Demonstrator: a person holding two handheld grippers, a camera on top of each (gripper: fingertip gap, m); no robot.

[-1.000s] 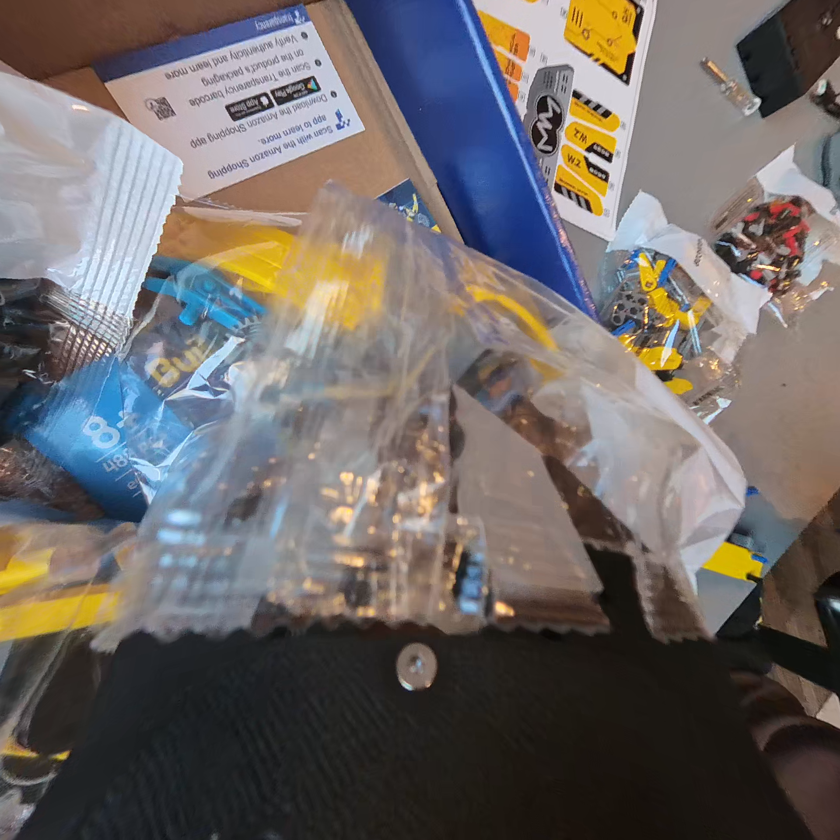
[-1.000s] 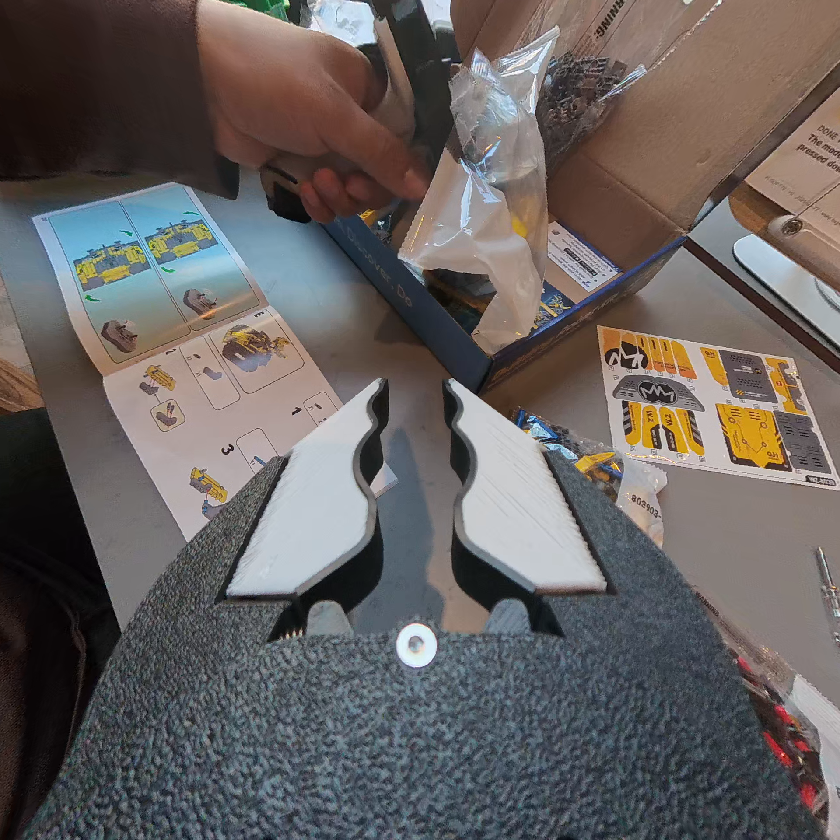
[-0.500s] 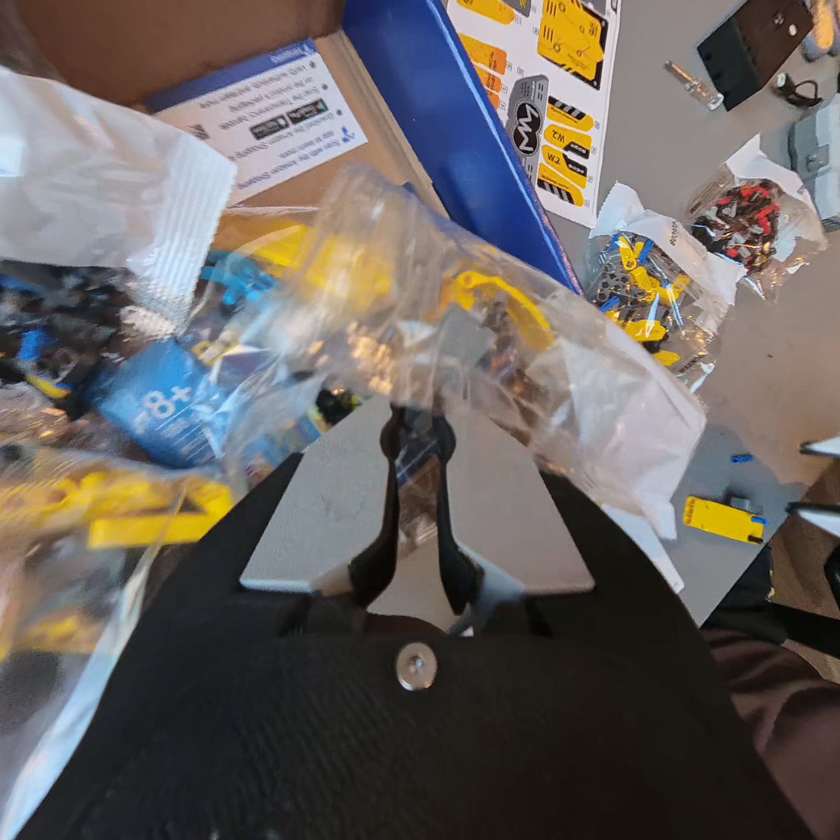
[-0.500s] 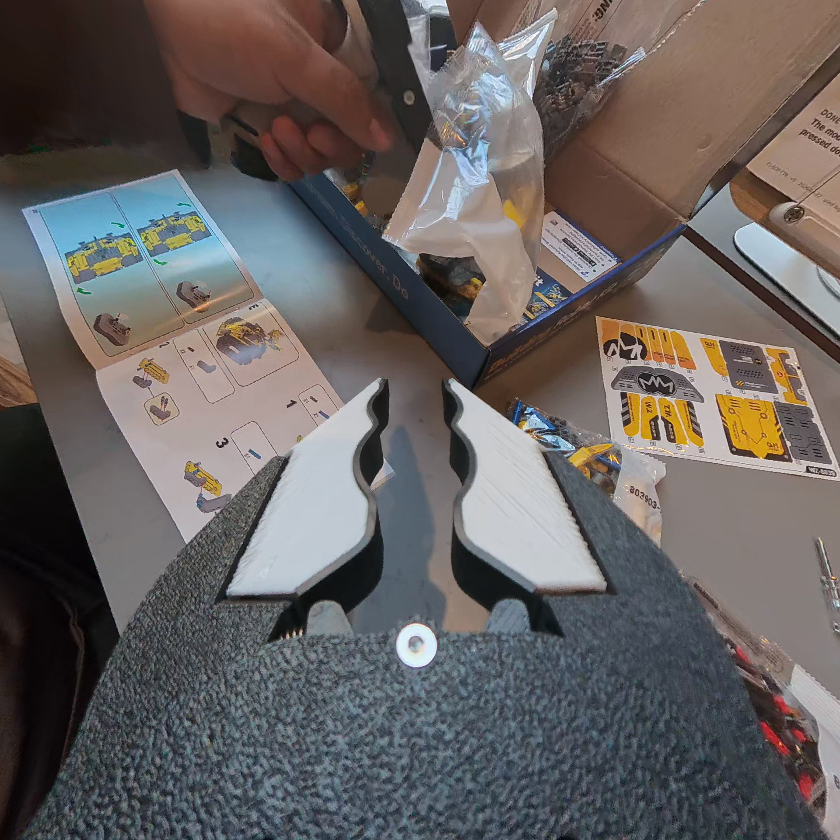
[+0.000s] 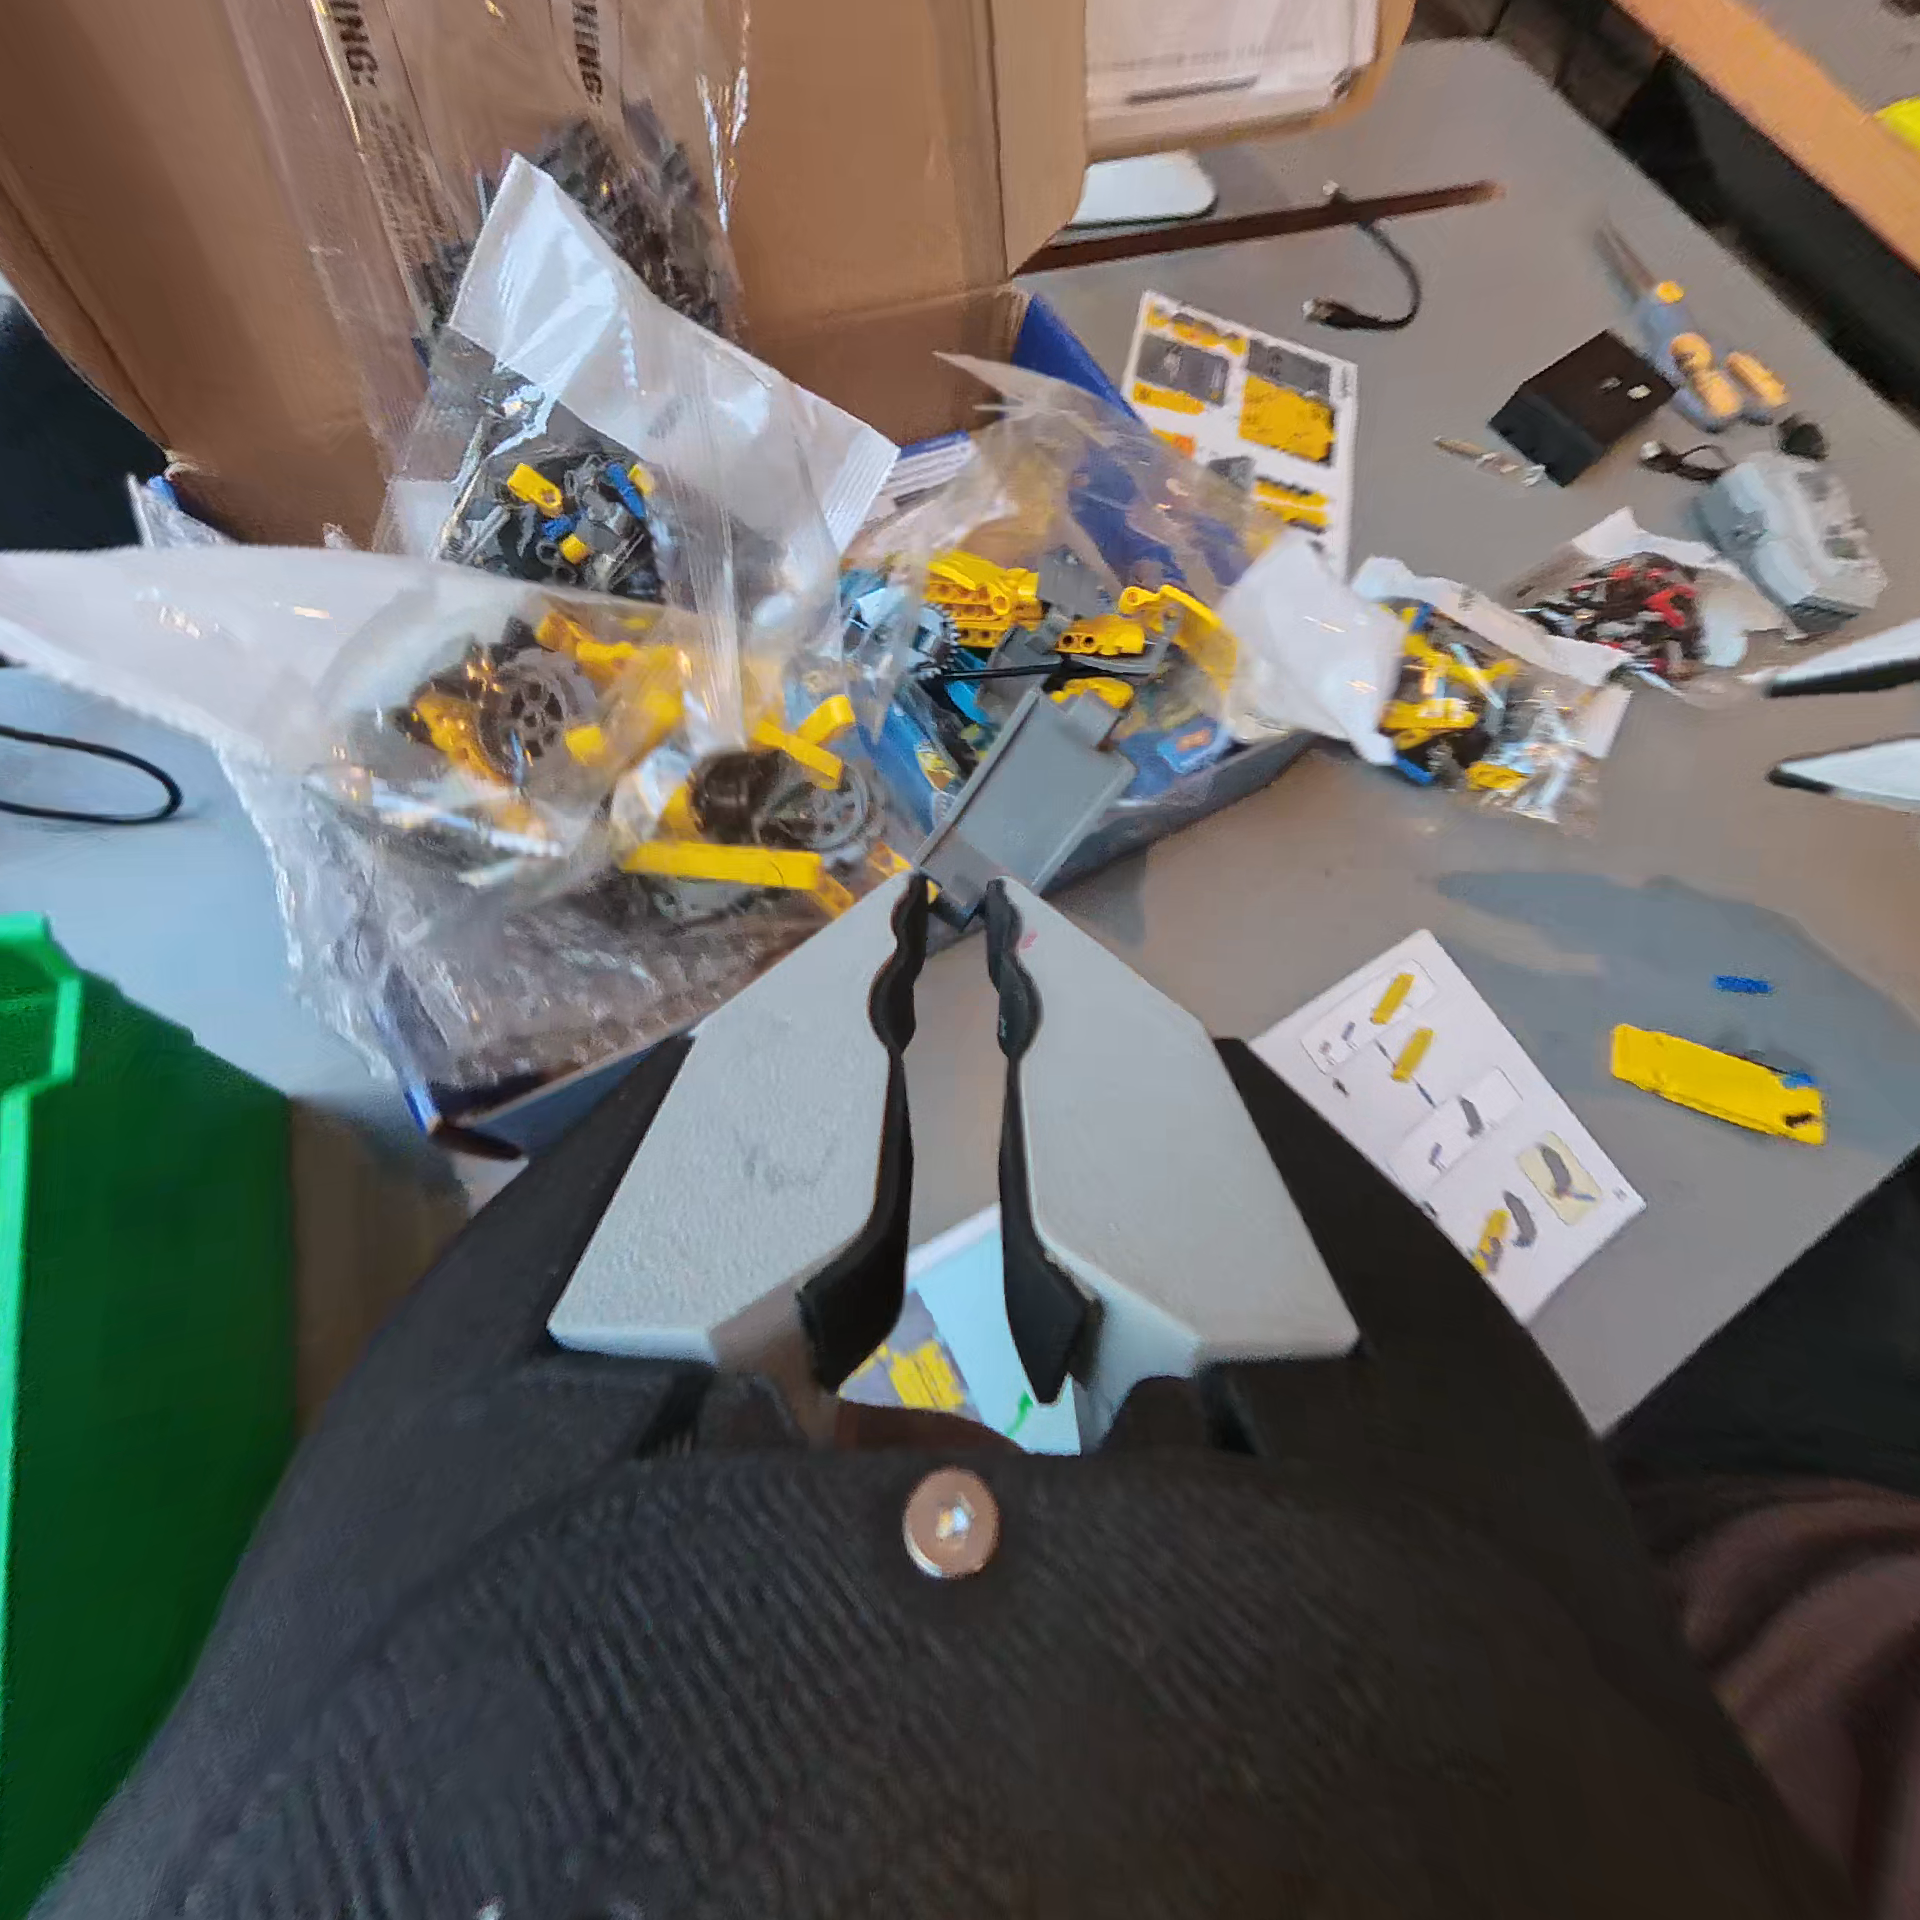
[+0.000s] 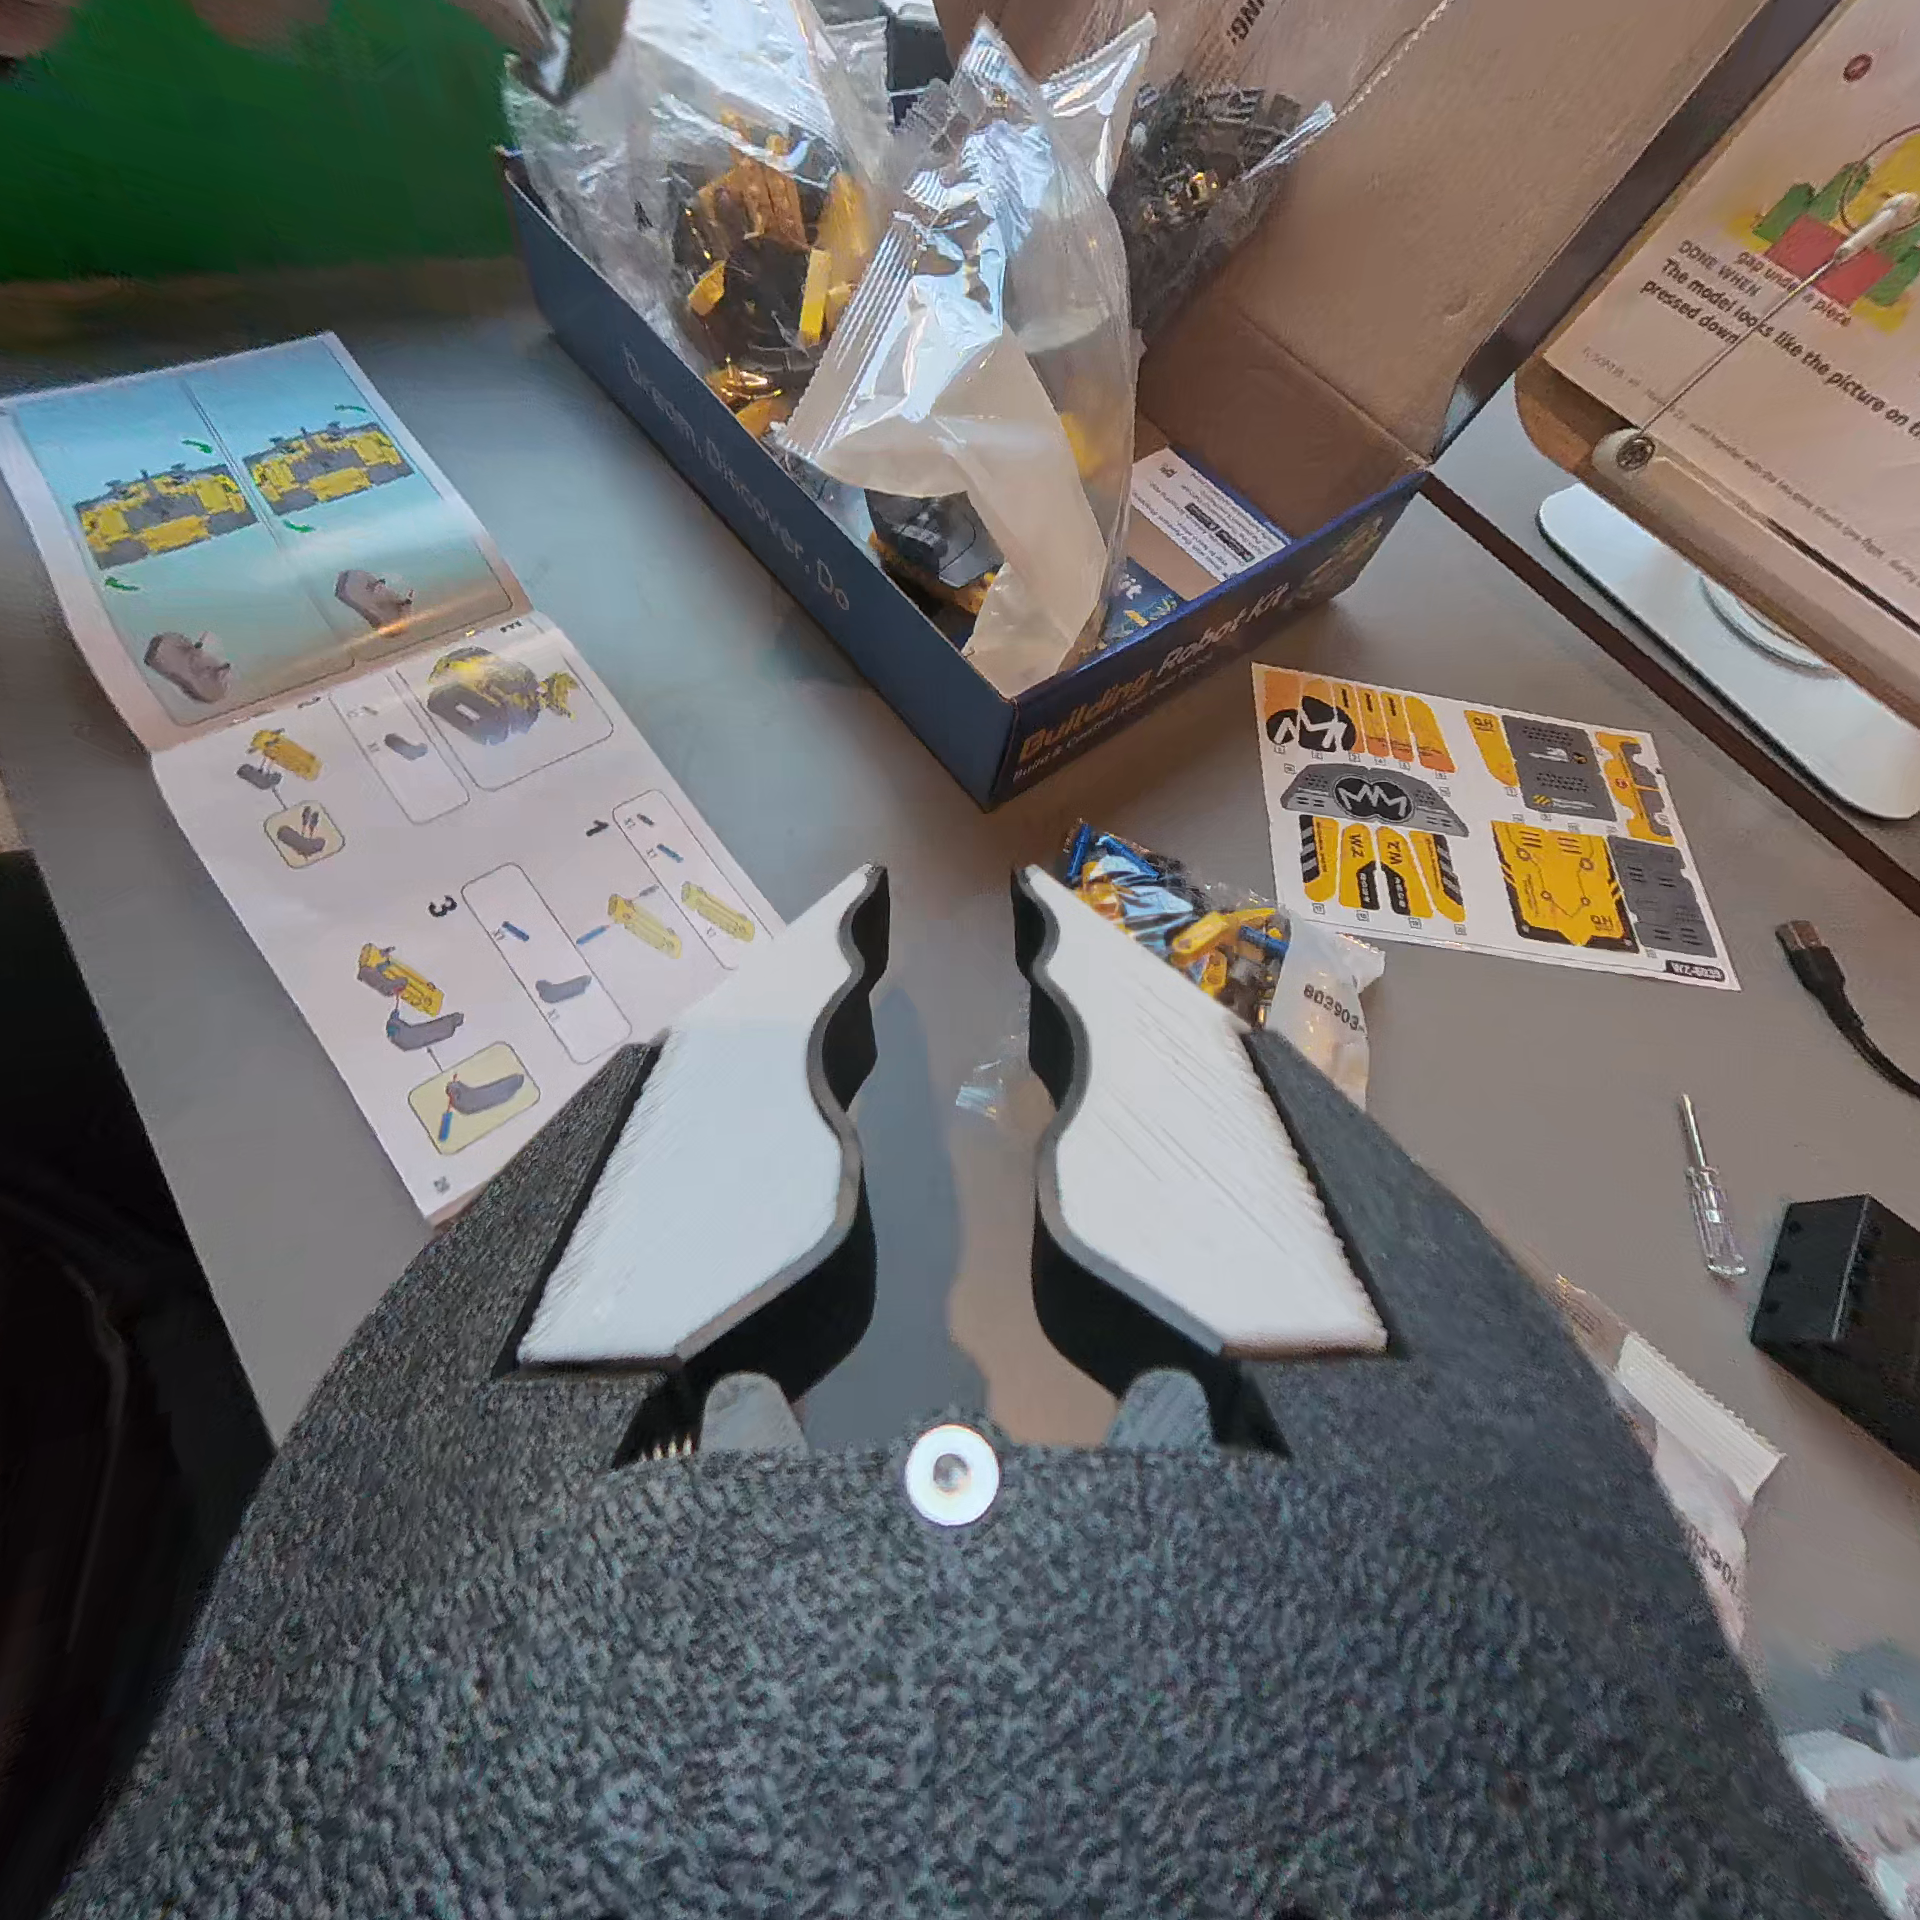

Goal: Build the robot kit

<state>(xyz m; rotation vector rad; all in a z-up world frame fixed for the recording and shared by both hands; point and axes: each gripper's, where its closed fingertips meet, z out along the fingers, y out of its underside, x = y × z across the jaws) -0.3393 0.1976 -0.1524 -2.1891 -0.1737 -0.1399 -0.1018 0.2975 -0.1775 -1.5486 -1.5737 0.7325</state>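
Left fingers [image 5: 790, 1143] tight on parts bag [image 5: 1091, 499] above blue box [image 6: 748, 561]; right fingers [image 6: 727, 1143] wide, empty.

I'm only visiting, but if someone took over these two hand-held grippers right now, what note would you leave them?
Left gripper: jaws nearly together, tips by a grey block in the blue box; whether it pinches plastic is unclear.
Right gripper: open, empty, above the table, small parts bag beside its right finger.
In the box: clear bags of yellow and black parts.
On the table: instruction sheet, sticker sheet, screwdriver.
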